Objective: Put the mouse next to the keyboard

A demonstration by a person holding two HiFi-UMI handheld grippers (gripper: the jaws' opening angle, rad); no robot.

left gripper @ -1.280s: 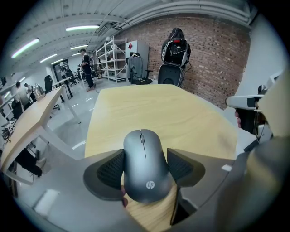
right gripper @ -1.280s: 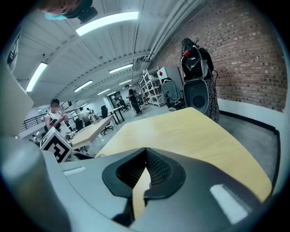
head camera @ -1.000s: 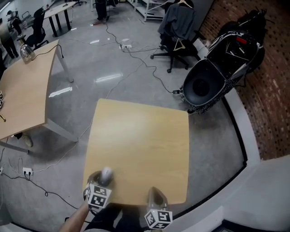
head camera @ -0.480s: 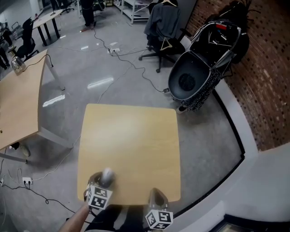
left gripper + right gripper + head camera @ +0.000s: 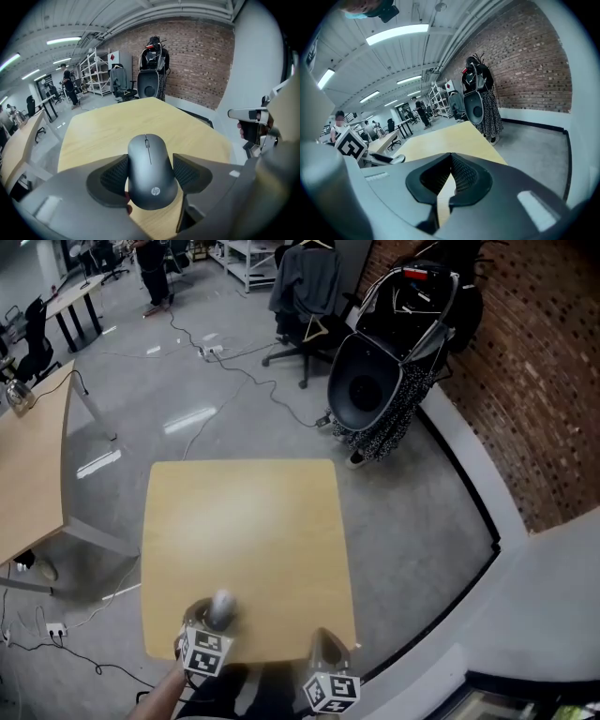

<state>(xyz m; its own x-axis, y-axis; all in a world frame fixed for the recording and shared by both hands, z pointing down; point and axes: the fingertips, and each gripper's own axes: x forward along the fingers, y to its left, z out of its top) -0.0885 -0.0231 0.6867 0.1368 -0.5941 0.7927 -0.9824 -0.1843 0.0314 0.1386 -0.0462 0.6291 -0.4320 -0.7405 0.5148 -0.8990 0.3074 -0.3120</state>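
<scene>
Standing in brick-walled office, looking down on wooden table [image 5: 248, 521]. Clamping grey mouse [image 5: 149, 154] between left gripper [image 5: 150, 176] pads at table's near edge. Holding right gripper [image 5: 449, 174] alongside, jaws pressed together, gripping nothing.

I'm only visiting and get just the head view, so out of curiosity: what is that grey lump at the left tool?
Observer: It's a dark grey mouse, clamped by its sides between the pads of the left tool.
Operator: Any markings on it?
Observer: Yes, an HP logo near its rear end.
Operator: And the other one, is it carrying something too?
Observer: No. The right tool has its jaws together with nothing between them.
</scene>
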